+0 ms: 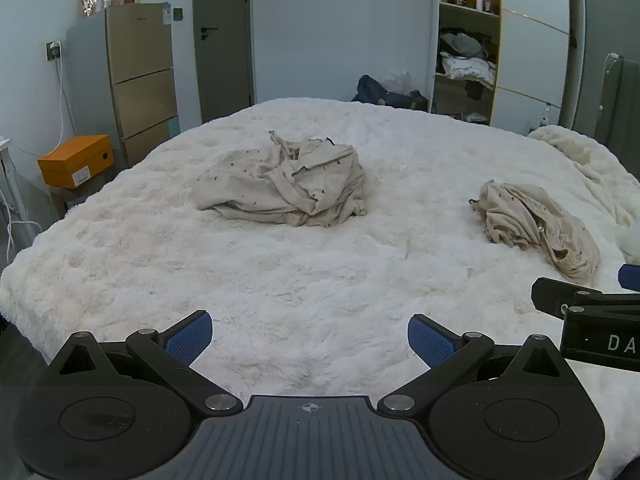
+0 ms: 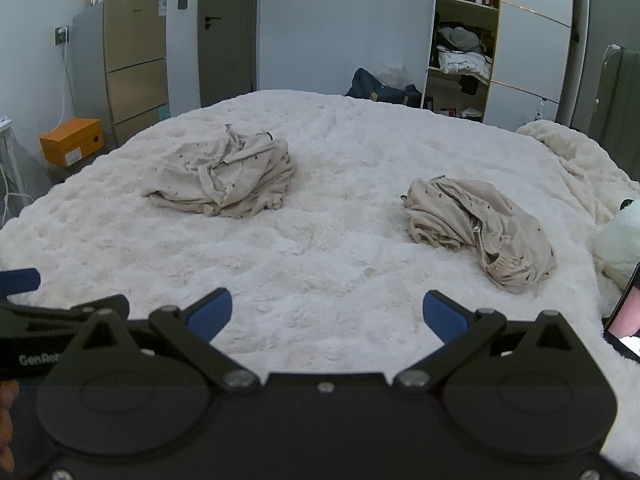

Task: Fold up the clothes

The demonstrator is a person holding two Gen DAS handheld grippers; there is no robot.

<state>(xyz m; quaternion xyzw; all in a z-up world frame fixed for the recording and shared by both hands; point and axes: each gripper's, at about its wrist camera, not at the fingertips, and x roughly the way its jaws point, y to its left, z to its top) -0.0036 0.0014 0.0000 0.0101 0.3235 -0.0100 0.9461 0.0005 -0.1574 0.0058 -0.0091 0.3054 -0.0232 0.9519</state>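
Note:
Two crumpled beige garments with small dark dots lie on a white fluffy bed (image 1: 280, 280). The larger garment (image 1: 288, 182) lies in the middle, and shows in the right wrist view (image 2: 228, 180) at centre left. The smaller garment (image 1: 536, 224) lies to the right, also in the right wrist view (image 2: 476, 228). My left gripper (image 1: 310, 338) is open and empty, low over the bed's near edge. My right gripper (image 2: 326, 314) is open and empty, beside the left one. Both are well short of the garments.
An orange box (image 1: 76, 160) and a tall cabinet (image 1: 136, 76) stand left of the bed. An open wardrobe (image 1: 468, 52) and dark bags (image 1: 384, 92) are behind. A cream blanket (image 1: 592, 168), a plush toy (image 2: 620, 236) and a phone (image 2: 624, 316) lie at the right.

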